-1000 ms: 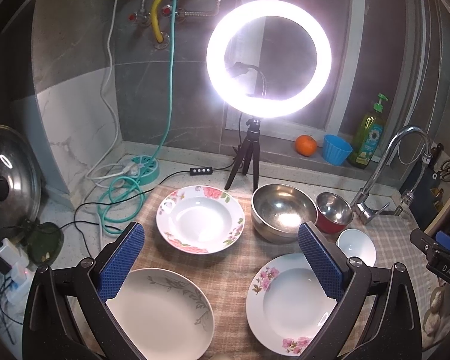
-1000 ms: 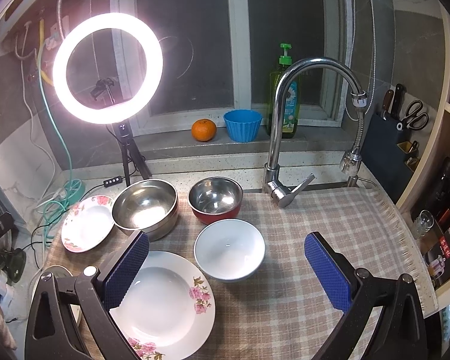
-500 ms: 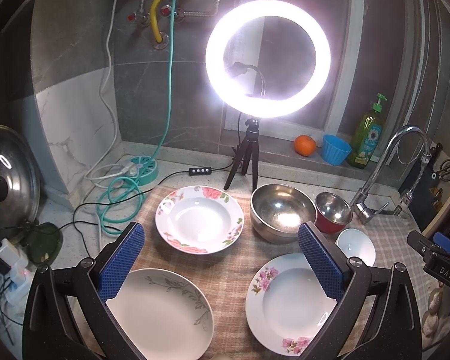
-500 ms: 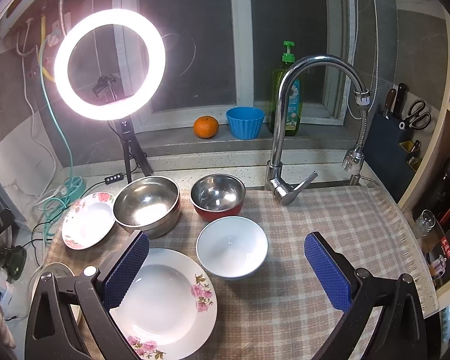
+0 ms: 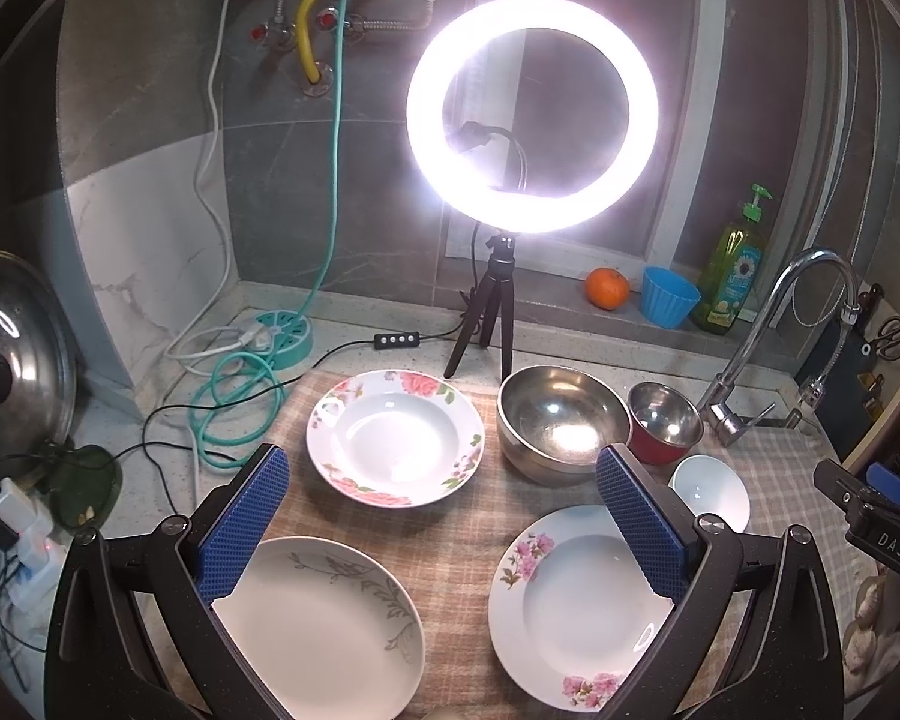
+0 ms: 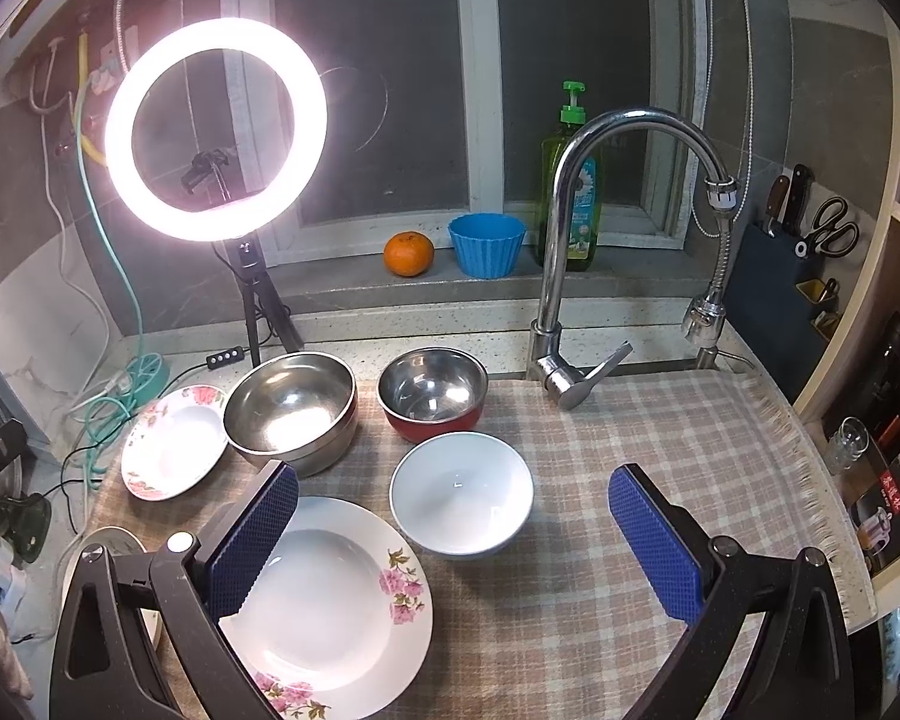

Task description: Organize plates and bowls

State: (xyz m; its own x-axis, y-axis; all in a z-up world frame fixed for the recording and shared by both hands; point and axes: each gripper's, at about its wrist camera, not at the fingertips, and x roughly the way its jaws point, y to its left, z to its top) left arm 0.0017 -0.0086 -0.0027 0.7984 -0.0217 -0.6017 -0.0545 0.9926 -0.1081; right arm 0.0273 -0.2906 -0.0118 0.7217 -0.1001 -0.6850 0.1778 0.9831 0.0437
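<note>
Three plates lie on the checked cloth: a rose-rimmed deep plate at the back, a leaf-patterned plate front left, a pink-flower deep plate front right. Behind them stand a large steel bowl, a red-sided steel bowl and a white bowl. My left gripper hangs open above the front plates, holding nothing. My right gripper is open too, over the white bowl and beside the pink-flower plate. The steel bowl and red bowl sit beyond.
A lit ring light on a tripod stands behind the dishes. A tap rises at the cloth's back edge. Cables and a teal reel lie left. An orange, blue cup and soap bottle sit on the sill.
The right gripper's view has drifted slightly, shifting the dishes a little right in frame. The left gripper is nearly still. Both stay open.
</note>
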